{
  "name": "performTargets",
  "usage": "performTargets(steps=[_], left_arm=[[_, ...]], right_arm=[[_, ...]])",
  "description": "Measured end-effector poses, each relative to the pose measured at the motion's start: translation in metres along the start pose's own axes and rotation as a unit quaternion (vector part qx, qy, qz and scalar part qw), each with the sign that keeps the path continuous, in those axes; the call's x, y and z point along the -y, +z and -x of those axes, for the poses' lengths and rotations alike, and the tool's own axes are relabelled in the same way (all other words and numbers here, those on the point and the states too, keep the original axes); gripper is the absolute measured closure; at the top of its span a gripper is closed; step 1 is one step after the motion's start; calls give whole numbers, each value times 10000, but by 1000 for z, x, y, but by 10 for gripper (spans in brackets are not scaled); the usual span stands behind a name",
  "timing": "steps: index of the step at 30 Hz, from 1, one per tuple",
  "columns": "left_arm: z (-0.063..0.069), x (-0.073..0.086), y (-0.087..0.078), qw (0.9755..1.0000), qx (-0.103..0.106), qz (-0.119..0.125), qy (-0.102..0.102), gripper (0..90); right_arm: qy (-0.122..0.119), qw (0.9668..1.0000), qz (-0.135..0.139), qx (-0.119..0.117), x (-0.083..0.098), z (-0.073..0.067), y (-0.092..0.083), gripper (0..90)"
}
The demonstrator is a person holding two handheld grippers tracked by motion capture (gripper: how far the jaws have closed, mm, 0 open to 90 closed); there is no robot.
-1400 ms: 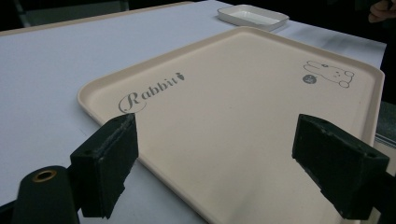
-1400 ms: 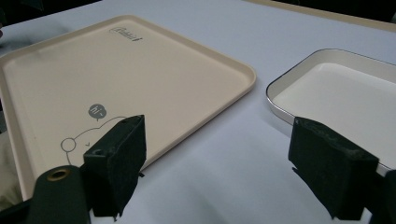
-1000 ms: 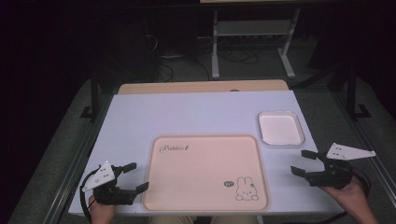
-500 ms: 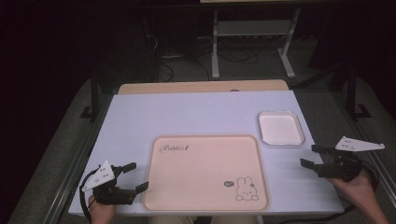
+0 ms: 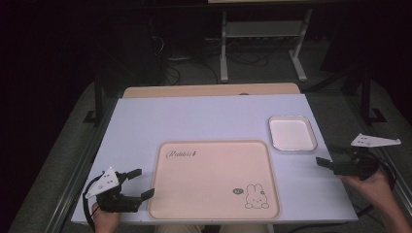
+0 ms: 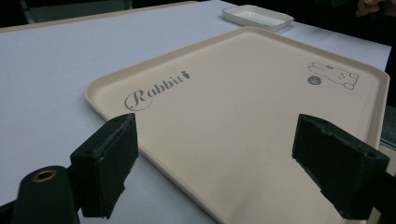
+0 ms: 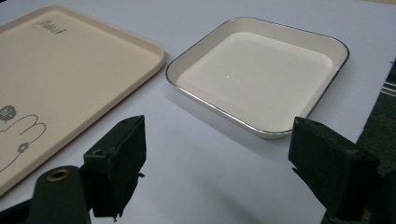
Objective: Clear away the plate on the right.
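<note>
A pale lilac-white rectangular worktop (image 5: 204,121) with a light wooden strip along its far edge carries two things. The larger is a beige rectangular plastic tray with rounded corners (image 5: 214,179), lying flat at the middle of the near edge; it bears the word "Rabbit" in script near its far left corner and a small rabbit drawing near its near right corner, and nothing lies on it. In the left gripper view the tray (image 6: 243,112) runs from just in front of the jaws away toward the far side. The smaller thing is a shallow white rectangular dish with a thin metallic rim (image 5: 292,133), apart from the tray, just beyond the tray's far right corner and near the worktop's right edge; it holds nothing. The right gripper view shows the dish (image 7: 257,74) straight ahead with the tray's corner (image 7: 70,65) beside it. The left gripper (image 5: 138,183), black with a grey three-cornered plate on top, is held over the worktop's near left corner, just beside the tray's left rim, its jaws spread wide apart and holding nothing. The right gripper (image 5: 324,160) is at the worktop's right edge, near the dish, its jaws likewise spread wide and holding nothing.
</note>
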State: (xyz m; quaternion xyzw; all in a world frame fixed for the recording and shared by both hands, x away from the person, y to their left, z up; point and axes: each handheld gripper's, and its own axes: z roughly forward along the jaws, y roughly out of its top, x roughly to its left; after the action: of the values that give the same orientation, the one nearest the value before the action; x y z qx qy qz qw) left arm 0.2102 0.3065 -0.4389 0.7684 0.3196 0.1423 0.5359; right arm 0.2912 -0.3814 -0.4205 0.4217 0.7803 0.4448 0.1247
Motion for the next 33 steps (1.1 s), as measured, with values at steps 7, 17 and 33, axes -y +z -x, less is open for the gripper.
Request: performTargets(steps=[7,17,33], left_arm=[[-1,0,-1,10000,-17,15,-9,140],[-2,1,0,10000,-11,-12,-31,140],[-3,2,-2,10000,-41,-5,-59,140]], right_arm=[[171,9998,22,81,-3,13,0,194],[518,9986,-54,130,-17,32,5,213],[1408,9900,35,-127,-35,74,28,352]])
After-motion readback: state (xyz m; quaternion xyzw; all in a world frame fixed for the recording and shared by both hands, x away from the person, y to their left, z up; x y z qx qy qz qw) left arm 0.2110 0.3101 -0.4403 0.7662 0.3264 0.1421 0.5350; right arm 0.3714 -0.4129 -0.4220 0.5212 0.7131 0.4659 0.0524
